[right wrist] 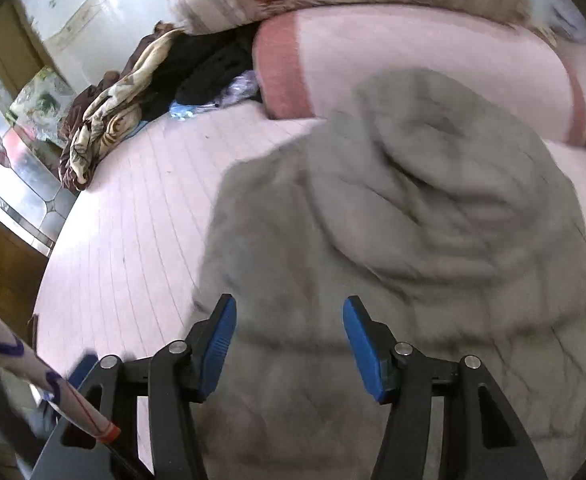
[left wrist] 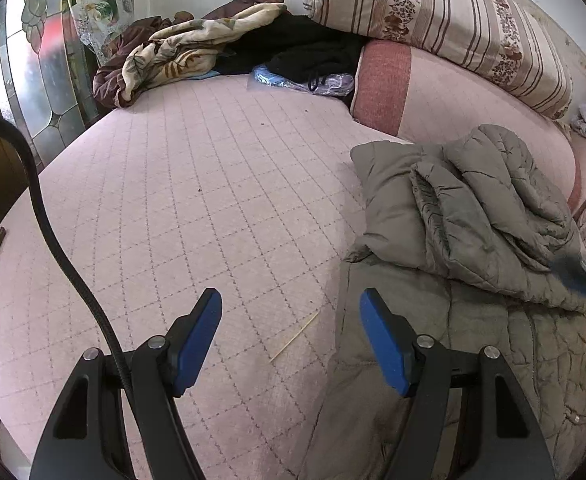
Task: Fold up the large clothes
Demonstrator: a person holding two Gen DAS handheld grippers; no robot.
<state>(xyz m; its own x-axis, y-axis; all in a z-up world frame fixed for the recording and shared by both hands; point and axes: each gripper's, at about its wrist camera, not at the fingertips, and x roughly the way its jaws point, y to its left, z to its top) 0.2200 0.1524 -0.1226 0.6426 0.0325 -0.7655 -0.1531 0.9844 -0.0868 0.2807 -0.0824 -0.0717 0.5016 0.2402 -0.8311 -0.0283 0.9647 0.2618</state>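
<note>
A grey quilted puffer jacket [left wrist: 473, 240] lies on the pink quilted bed [left wrist: 193, 184], its upper part bunched over the flat lower part, just in front of a pink bolster cushion [left wrist: 445, 92]. The left tongs [left wrist: 291, 300] hang spread, empty, at the jacket's left edge. The right tongs [right wrist: 289, 308] hover spread above the jacket, gripping nothing; that view is blurred.

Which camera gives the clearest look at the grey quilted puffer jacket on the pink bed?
The left wrist view: the grey quilted puffer jacket is sharp there, stitching and folded-over upper part visible, though its right edge is cut off. In the right wrist view the jacket fills more of the frame but is motion-blurred, so the quilting is smeared.
</note>
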